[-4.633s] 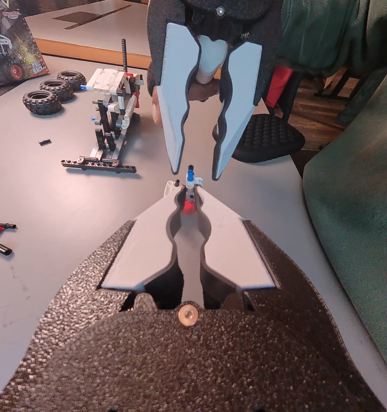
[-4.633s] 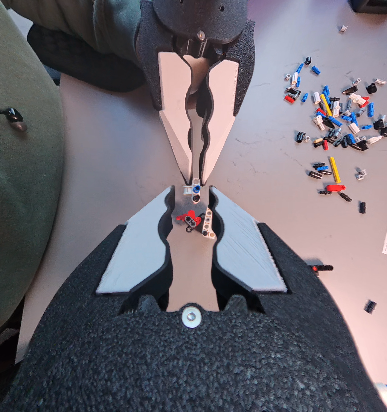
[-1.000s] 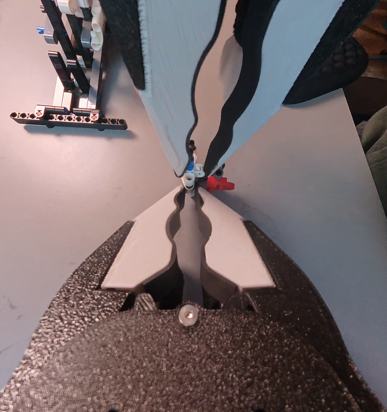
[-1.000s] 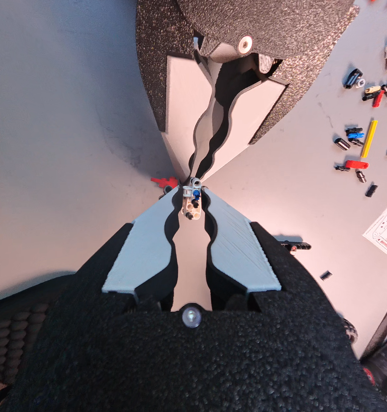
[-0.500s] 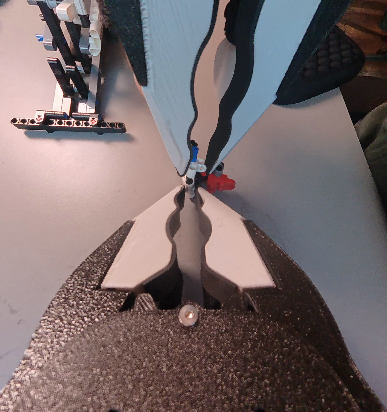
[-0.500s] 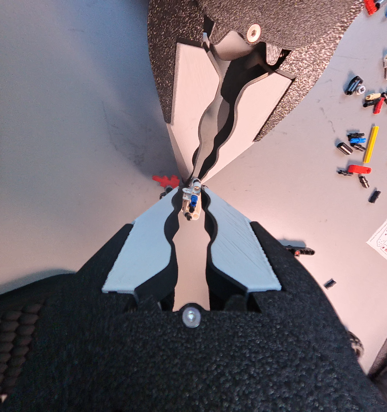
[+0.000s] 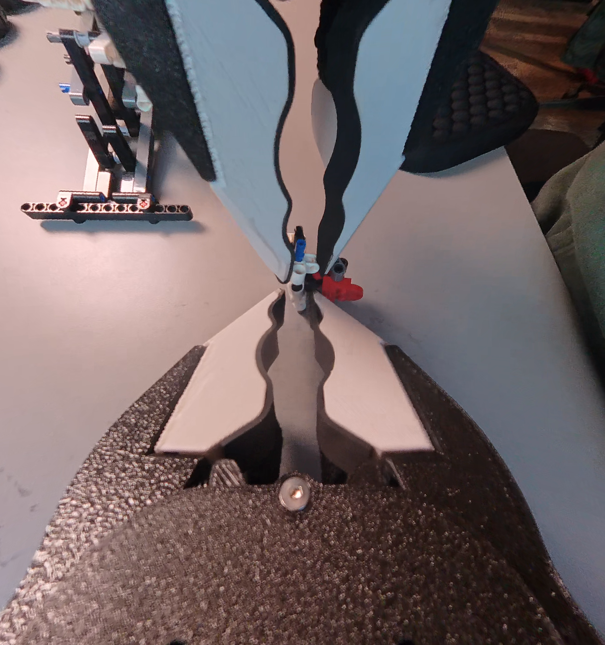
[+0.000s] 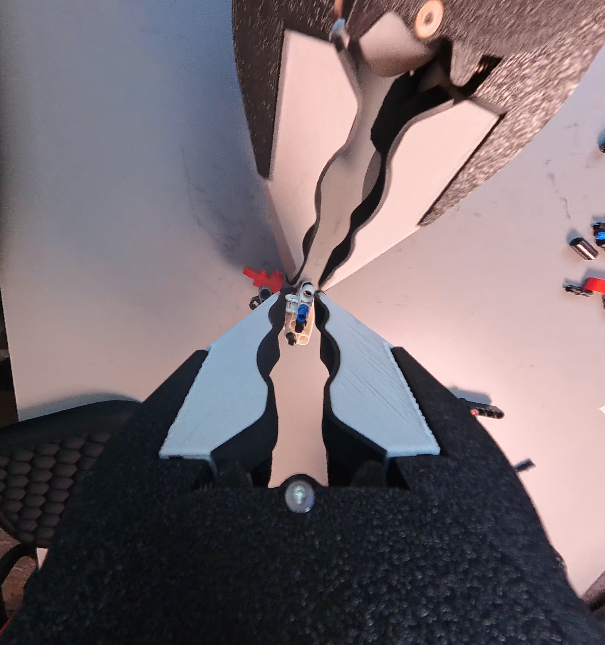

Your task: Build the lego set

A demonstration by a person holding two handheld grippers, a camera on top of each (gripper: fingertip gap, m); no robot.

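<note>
So both grippers pinch the same tiny white beam assembly (image 8: 299, 319) tip to tip, left gripper (image 7: 299, 300) and right gripper (image 8: 299, 296) jaws narrowed on it (probably pressing parts together).

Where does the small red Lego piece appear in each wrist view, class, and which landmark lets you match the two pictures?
Left wrist view: the red piece lies on the grey table just right of centre, beside the meeting fingertips.
Right wrist view: the red piece sits just left of centre, beside the same fingertips.
Shared landmark: the small white assembly with a blue pin pinched between both grippers.
</note>
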